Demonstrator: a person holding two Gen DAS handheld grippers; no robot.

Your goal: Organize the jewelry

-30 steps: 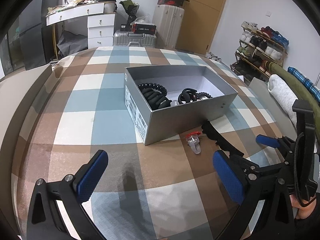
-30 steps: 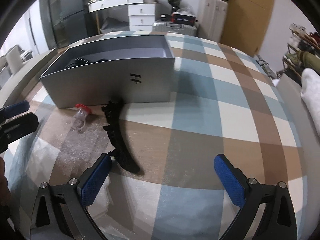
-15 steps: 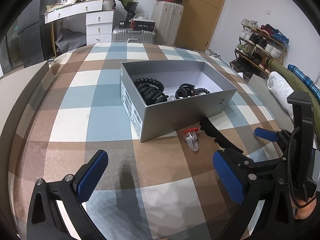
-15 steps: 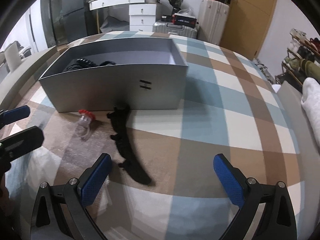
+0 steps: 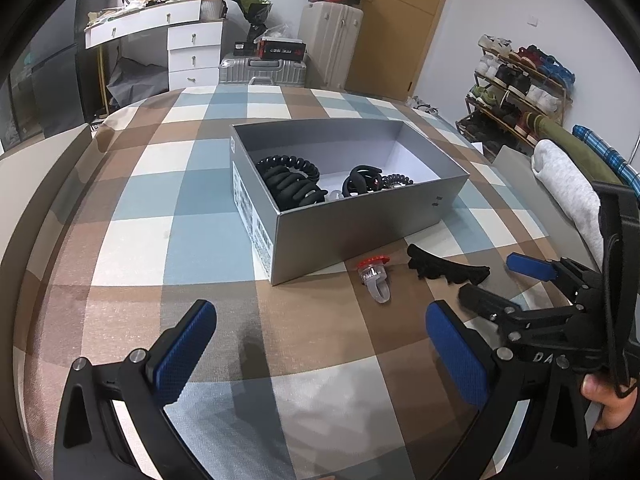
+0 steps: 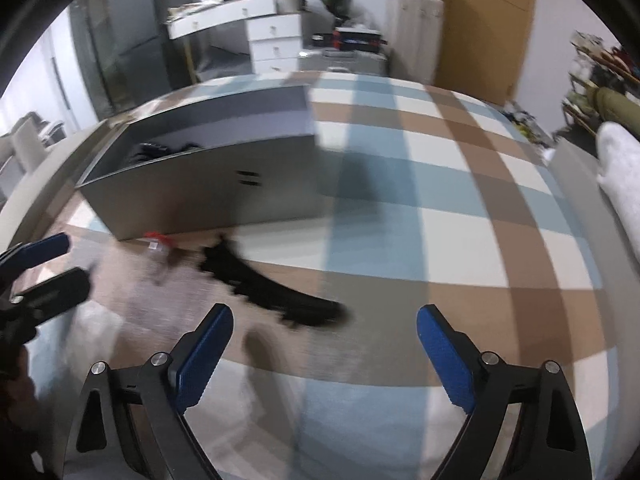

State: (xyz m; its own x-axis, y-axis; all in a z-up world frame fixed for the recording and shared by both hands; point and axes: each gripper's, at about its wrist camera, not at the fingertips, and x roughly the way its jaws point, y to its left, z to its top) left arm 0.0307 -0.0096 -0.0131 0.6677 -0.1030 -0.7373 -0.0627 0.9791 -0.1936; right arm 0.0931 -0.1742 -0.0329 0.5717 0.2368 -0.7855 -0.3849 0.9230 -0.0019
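A grey open box [image 5: 360, 224] [image 6: 208, 196] sits on the checked cloth and holds black coiled hair ties [image 5: 288, 176] and a black clip [image 5: 362, 180]. In front of it lie a clear ring with a red top [image 5: 374, 276] [image 6: 158, 242] and a long black hair clip [image 5: 446, 270] [image 6: 272, 290]. My left gripper [image 5: 320, 340] is open and empty, short of the ring. My right gripper [image 6: 324, 340] is open and empty, just behind the black hair clip; it also shows in the left wrist view [image 5: 496, 284].
The checked cloth [image 5: 160, 240] covers a round table. A white desk [image 5: 160, 36], suitcases [image 5: 332, 48], a door and a shoe rack [image 5: 520, 84] stand behind. A grey pillow [image 5: 568, 188] lies at the right.
My right gripper has swung left so the black hair clip now lies between its fingers; its view is blurred by motion. My left gripper has drawn back and risen slightly.
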